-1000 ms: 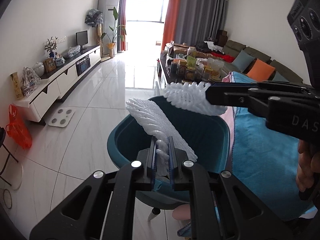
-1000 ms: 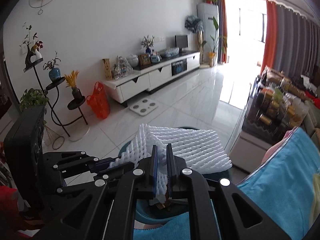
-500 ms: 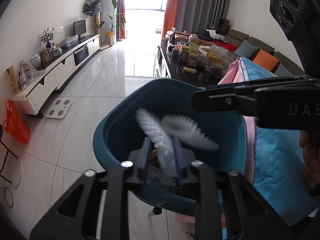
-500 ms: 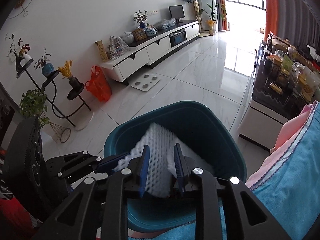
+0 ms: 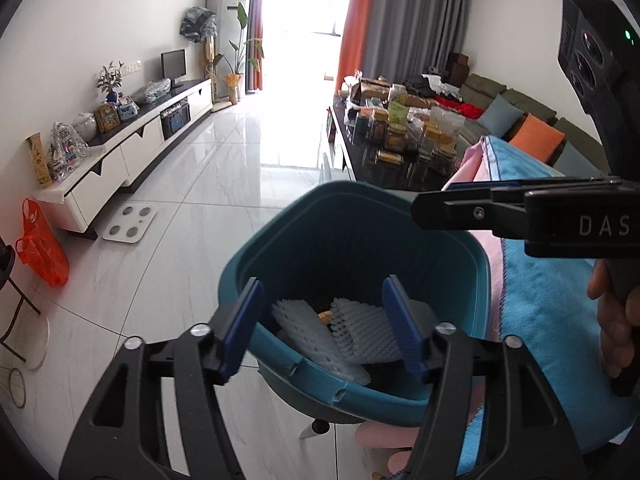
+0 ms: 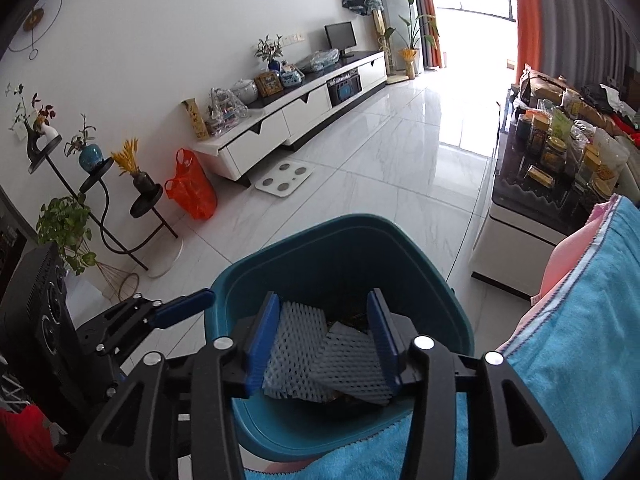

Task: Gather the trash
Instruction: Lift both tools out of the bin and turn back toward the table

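A teal trash bin (image 5: 280,248) stands on the floor beside a blue cloth; it also shows in the right wrist view (image 6: 332,236). Two white foam nets lie inside it, one on the left (image 5: 304,328) and one on the right (image 5: 368,336); the right wrist view shows them too, left (image 6: 292,340) and right (image 6: 352,364). My left gripper (image 5: 322,328) is open and empty above the bin's near rim. My right gripper (image 6: 322,340) is open and empty above the bin. Its arm crosses the left wrist view at the right.
A blue cloth (image 5: 560,320) over pink fabric lies right of the bin. A dark low table (image 5: 404,148) with several jars stands behind. A white TV cabinet (image 6: 296,120), an orange bag (image 6: 192,192), a scale (image 6: 284,176) and a plant stand (image 6: 100,200) line the left wall.
Both grippers held foam nets above the bin, lowered them, then opened. Both nets dropped and now lie inside the bin.
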